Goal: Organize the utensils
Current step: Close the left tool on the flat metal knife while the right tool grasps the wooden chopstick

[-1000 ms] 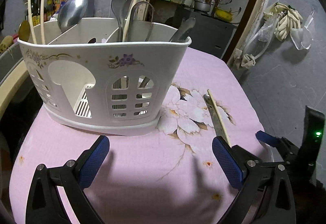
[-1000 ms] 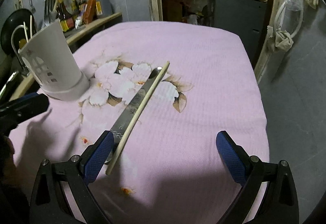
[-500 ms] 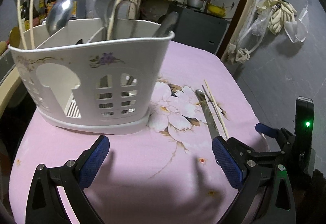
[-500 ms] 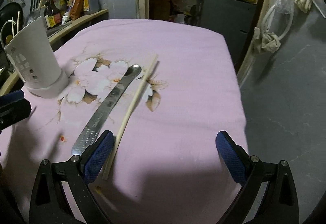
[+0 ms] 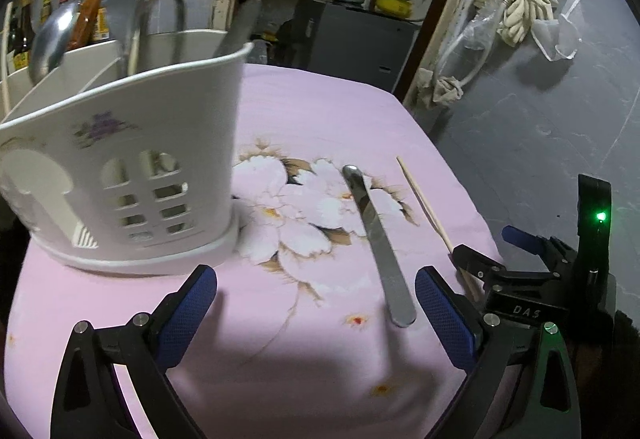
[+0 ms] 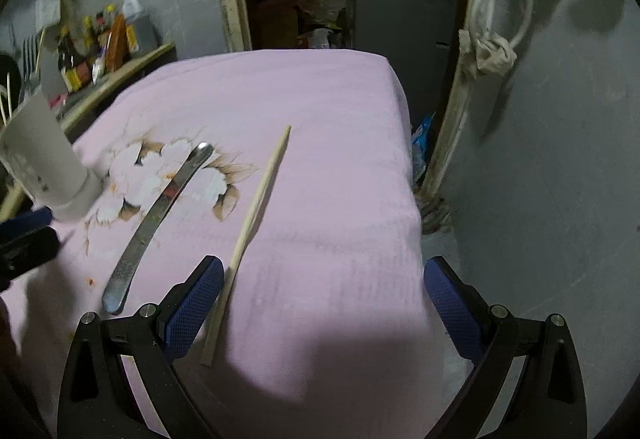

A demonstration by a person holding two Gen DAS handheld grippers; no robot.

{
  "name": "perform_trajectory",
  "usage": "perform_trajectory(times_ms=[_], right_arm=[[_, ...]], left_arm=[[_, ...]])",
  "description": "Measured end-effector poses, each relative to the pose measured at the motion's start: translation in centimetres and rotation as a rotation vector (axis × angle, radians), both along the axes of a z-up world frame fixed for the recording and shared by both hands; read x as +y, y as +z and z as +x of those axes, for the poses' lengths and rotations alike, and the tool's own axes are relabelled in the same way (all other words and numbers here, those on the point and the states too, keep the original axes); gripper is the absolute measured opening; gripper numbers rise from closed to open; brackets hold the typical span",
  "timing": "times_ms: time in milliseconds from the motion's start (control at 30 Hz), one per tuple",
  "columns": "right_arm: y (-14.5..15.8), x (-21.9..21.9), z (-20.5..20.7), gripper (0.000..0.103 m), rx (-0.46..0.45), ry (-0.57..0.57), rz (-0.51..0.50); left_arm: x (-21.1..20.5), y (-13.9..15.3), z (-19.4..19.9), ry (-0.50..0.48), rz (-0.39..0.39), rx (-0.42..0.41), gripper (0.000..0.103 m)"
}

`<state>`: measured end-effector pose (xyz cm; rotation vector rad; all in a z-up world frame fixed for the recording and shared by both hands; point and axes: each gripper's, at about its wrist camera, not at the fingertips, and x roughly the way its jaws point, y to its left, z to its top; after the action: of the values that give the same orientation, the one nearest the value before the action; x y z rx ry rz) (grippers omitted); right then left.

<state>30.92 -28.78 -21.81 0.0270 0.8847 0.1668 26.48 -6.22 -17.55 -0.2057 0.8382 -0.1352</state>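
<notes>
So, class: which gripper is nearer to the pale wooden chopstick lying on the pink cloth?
Right. The right gripper is open with the pale wooden chopstick running just inside its left finger. The left gripper is open farther left, past the flat metal utensil.

Chopstick (image 5: pixel 426 204) near end behind right gripper (image 5: pixel 496 253); caddy (image 5: pixel 120 167) motion-blurred.
</notes>
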Motion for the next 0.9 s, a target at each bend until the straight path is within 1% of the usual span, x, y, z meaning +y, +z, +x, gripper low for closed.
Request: perform_trajectory(times_ms=[100,167,233,267,300,433,467,500,533,600,700,767,833,900], right_arm=[[-0.5,-1.3,0.5,0.097,0.013,-0.01,0.077],[-0.9,-1.8,0.9,0.094,0.017,-0.011,0.116],[-1.3,-2.2,1.4,0.084,0.02,-0.001,0.151],[-1.5,-2.3,1.6,0.083,0.021,0.005,0.16],[-1.6,-2.4,1.9,0.08,0.022,0.016,0.173],[-1.8,-2.4,3.4,0.063,0.02,0.059,0.217],[-1.7,-2.3,3.7,0.06,0.02,0.07,0.225],[-1.8,-2.3,4.2,0.053,0.023,0.084,0.232],[-1.9,-2.2,4.8,0.048,0.025,0.097,0.235],[-2.1,-1.9,5.6,0.044,0.027,0.126,0.244],[-2.1,-1.1,6.8,0.042,0.036,0.173,0.258],[-2.1,-0.5,7.6,0.037,0.046,0.206,0.267],[-2.2,0.0,8.2,0.036,0.059,0.23,0.275],[-2.3,0.5,8.8,0.035,0.071,0.246,0.28]], left_arm=[[-0.8,-0.2,1.0,-0.019,-0.008,-0.001,0.094],[-1.2,-0.3,1.7,-0.036,-0.014,-0.003,0.092],[-1.6,-0.5,2.7,-0.05,-0.022,0.0,0.087],[-1.9,-0.6,3.1,-0.055,-0.027,0.004,0.083],[-2.0,-0.7,3.5,-0.059,-0.03,0.009,0.081],[-2.9,-1.1,5.2,-0.077,-0.036,0.026,0.07],[-3.1,-1.2,5.6,-0.082,-0.037,0.033,0.066],[-3.4,-1.5,6.1,-0.088,-0.037,0.046,0.062],[-3.6,-1.7,6.4,-0.092,-0.036,0.056,0.06],[-4.0,-2.2,7.2,-0.096,-0.03,0.076,0.059],[-4.5,-2.8,8.1,-0.102,-0.013,0.097,0.059],[-4.8,-3.0,8.4,-0.109,-0.003,0.103,0.058],[-4.9,-3.0,8.8,-0.111,0.006,0.107,0.056],[-4.9,-3.0,9.1,-0.106,0.021,0.109,0.05]])
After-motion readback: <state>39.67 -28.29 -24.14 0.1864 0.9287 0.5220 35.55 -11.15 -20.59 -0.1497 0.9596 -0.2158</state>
